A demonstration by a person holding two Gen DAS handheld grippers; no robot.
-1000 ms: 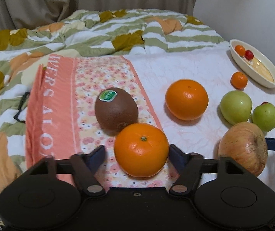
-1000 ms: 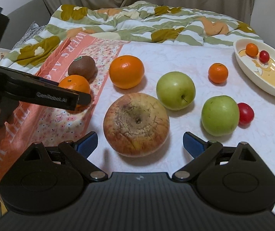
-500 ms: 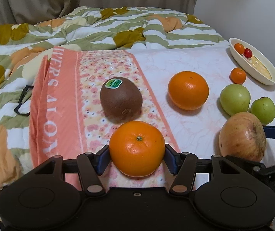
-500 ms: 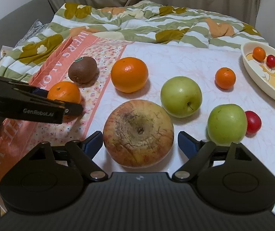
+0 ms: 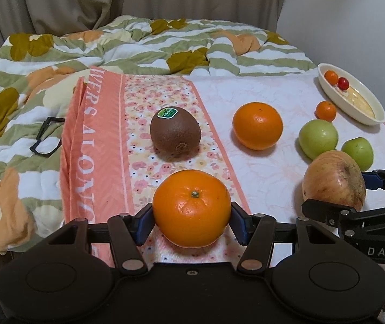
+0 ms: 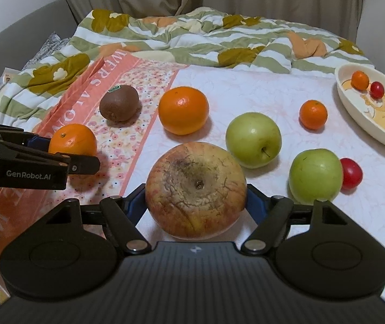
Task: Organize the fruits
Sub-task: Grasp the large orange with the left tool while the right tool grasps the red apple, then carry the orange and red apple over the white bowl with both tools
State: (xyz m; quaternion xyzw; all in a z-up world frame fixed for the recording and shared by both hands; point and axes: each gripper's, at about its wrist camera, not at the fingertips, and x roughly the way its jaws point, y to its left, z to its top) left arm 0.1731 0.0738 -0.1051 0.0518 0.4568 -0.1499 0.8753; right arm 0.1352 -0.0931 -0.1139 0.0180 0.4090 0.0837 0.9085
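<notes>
A large russet apple [image 6: 195,189] is flanked by the blue pads of the right gripper [image 6: 195,202], whose jaws have just been closing; both pads appear to touch it. At the left edge, an orange [image 6: 72,141] is clamped by the left gripper [image 6: 65,148] over a floral cloth [image 6: 127,124]. A kiwi [image 6: 119,102], two green apples [image 6: 253,139] and a white dish [image 6: 354,113] are seen beyond.
</notes>
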